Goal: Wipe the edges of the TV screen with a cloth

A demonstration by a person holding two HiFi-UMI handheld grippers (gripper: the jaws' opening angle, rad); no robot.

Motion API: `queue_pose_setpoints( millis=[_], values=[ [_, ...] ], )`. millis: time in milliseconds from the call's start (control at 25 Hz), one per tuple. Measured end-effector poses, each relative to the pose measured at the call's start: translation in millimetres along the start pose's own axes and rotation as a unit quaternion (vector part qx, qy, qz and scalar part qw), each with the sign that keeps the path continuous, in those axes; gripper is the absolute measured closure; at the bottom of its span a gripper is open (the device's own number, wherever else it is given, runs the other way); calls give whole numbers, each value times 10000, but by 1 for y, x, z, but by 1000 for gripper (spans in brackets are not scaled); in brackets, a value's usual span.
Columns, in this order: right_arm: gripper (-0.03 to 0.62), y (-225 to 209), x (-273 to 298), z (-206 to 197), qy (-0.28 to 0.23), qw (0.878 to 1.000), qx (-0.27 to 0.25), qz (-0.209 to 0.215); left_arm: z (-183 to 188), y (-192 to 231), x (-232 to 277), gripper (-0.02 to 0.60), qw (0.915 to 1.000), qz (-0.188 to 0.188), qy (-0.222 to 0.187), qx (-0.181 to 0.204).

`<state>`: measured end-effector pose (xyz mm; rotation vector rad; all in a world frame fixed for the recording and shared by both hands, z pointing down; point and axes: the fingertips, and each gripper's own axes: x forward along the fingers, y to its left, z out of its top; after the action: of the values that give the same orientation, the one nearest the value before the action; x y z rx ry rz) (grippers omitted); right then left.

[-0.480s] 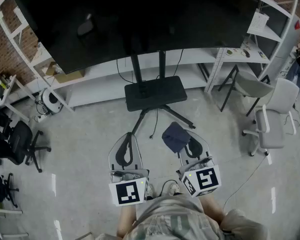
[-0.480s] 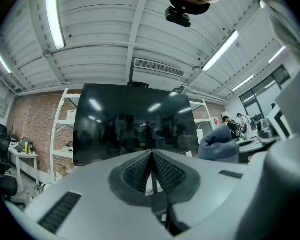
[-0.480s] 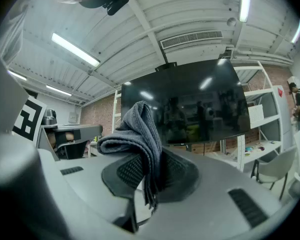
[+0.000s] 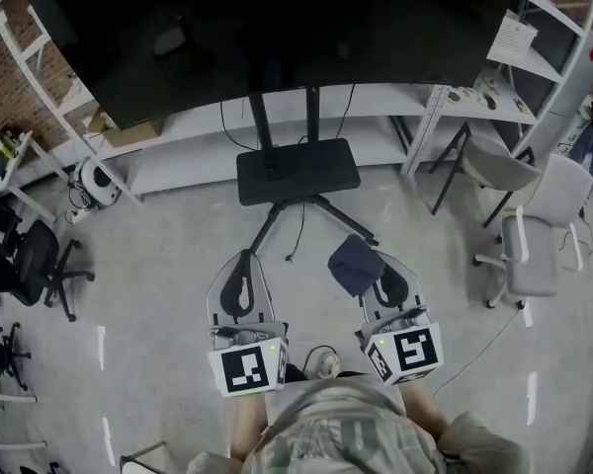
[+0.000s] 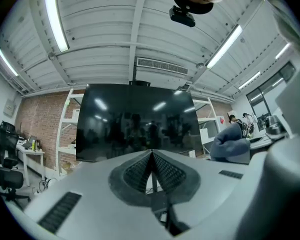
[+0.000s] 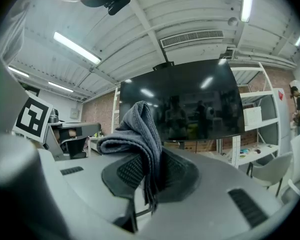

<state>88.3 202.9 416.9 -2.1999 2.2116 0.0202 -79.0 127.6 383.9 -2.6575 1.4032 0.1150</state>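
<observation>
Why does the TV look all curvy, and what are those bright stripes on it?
Left gripper view: the wide-angle lens bows the TV screen and ceiling; the stripes are ceiling lights mirrored in the glass. Right gripper view: same bending and glare, the cloth looming large up close. Head view: the screen looks dark, hardly any glare.
</observation>
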Motion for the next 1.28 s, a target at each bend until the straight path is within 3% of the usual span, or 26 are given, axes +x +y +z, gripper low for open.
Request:
queue_pose_setpoints(
  millis=[440,640,920,1280],
  values=[
    [545,-25,-6,-9,-97,9996,257,65,-14,-11,22,566,9999,12,102,-68],
    [545,-38,18,-27,4,9987,406,-298,-31,-2,58,566,9997,-169,18,-163],
    [545,-24,84,-32,51,9987,427,-275,-37,48,106,566,9996,-213,-65,-169],
    [545,31,238,-10,-119,9985,523,-83,-34,160,186,566,9991,-367,-212,13]
  ],
)
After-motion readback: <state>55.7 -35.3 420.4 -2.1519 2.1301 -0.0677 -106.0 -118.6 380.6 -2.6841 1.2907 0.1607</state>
